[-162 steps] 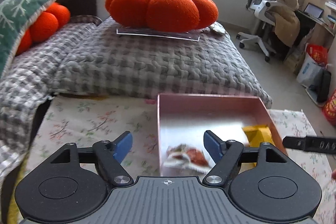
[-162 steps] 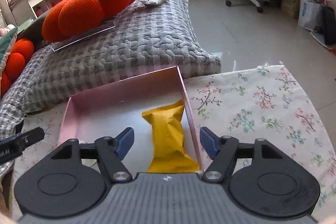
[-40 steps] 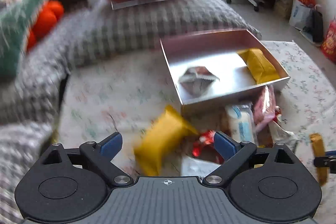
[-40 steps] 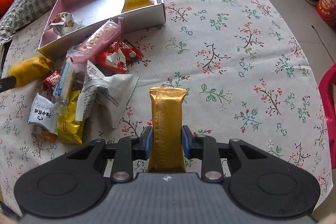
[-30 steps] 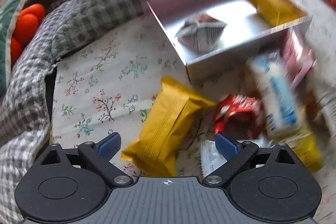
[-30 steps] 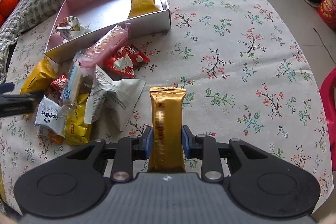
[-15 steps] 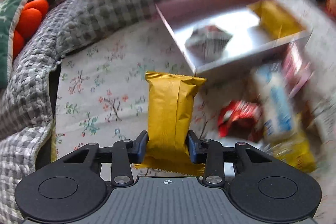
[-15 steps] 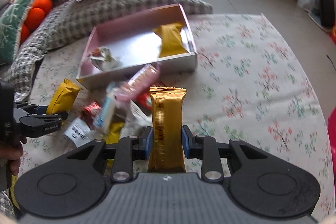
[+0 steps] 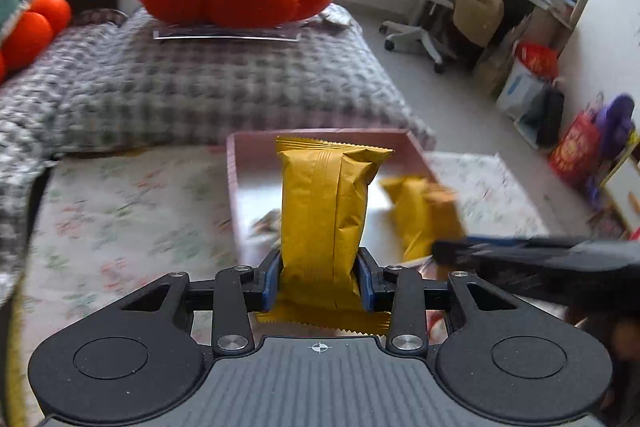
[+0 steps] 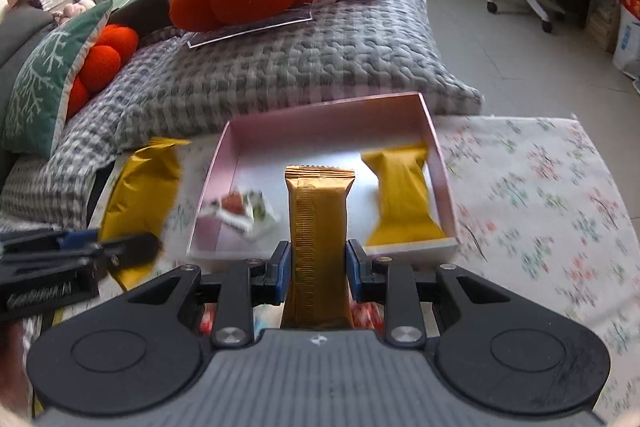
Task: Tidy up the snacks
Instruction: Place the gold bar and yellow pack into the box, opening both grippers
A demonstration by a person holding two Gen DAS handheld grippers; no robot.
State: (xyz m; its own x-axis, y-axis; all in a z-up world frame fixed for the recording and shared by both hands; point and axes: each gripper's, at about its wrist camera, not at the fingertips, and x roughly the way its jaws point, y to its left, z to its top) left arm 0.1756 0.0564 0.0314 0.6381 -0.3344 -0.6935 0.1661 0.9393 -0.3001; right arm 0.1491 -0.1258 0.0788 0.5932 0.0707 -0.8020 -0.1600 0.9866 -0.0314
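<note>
The left gripper (image 9: 319,281) has its blue pads pinched tight on a plump, matte yellow packet (image 9: 325,211) with crimped ends, holding it upright above the floral cloth (image 9: 112,211) just short of the pink box (image 10: 436,163), while the right gripper (image 10: 316,273) is clamped just as narrowly on a slim, ribbed gold bar (image 10: 318,227) standing on end in front of that same box. Inside the box I count two snacks: one more yellow packet (image 10: 402,195) against the right wall and one crumpled white-and-red wrapper (image 10: 240,211) at the left. That makes two yellow packets, one gold bar and one box in all, though blur hides whatever lies below the grippers.
</note>
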